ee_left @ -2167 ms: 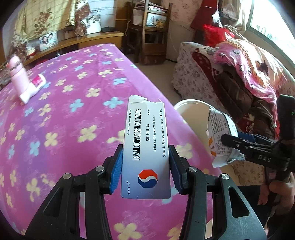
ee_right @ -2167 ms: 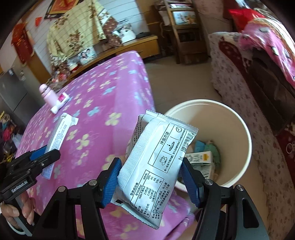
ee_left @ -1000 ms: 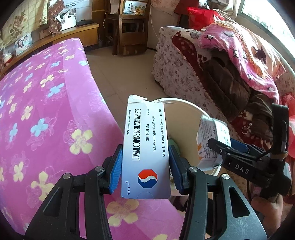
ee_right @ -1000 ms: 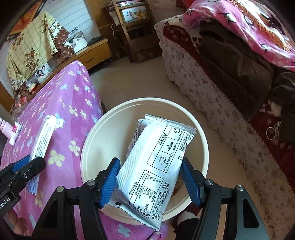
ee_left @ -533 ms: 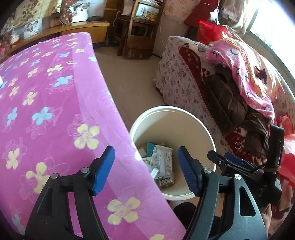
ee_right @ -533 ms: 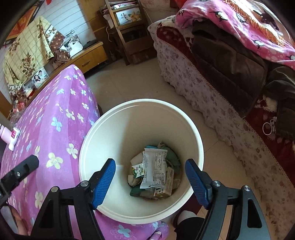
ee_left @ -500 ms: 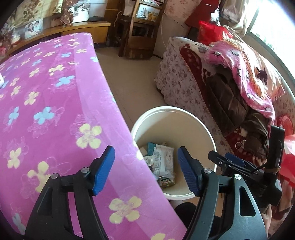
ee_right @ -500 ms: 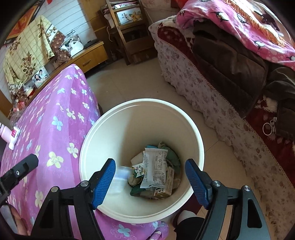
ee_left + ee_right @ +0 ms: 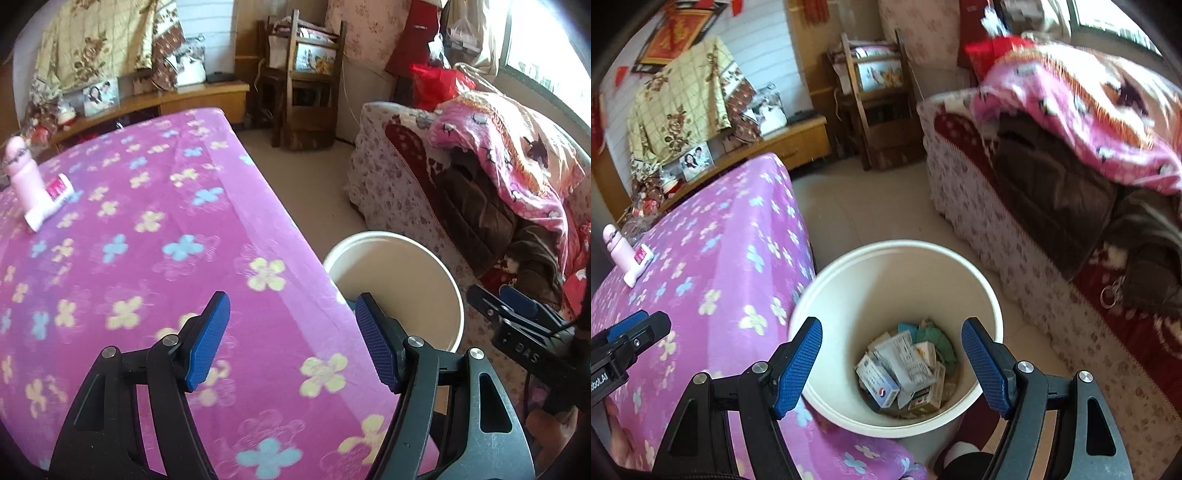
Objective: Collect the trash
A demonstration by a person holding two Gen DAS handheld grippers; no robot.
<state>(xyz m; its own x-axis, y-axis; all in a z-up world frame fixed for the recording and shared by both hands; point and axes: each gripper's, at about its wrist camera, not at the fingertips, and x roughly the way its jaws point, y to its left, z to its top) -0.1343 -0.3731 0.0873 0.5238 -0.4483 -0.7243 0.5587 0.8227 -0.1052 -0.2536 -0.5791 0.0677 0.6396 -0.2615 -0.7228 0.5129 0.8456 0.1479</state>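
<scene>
A white round bin (image 9: 849,295) stands on the floor beside the pink flowered table (image 9: 731,258). At its bottom lie the tablet box (image 9: 877,382), the white packet (image 9: 908,360) and other wrappers. My right gripper (image 9: 892,363) hangs open above the bin with nothing between its blue pads. My left gripper (image 9: 291,339) is open and empty over the table's near corner, next to the bin (image 9: 417,266). The right gripper (image 9: 517,325) shows at the right edge of the left wrist view. Far back on the table lie a pink bottle (image 9: 24,177) and a white tube (image 9: 50,203).
A flowered sofa (image 9: 1015,229) piled with a pink blanket (image 9: 1089,110) and dark clothes stands right of the bin. A wooden chair (image 9: 303,88) and a low wooden cabinet (image 9: 166,99) line the back wall. Bare tiled floor (image 9: 857,206) lies between table and sofa.
Both grippers let go: the tablet box and the white packet dropped into the bin. Both have since risen and tilted up, the left one back over the table.
</scene>
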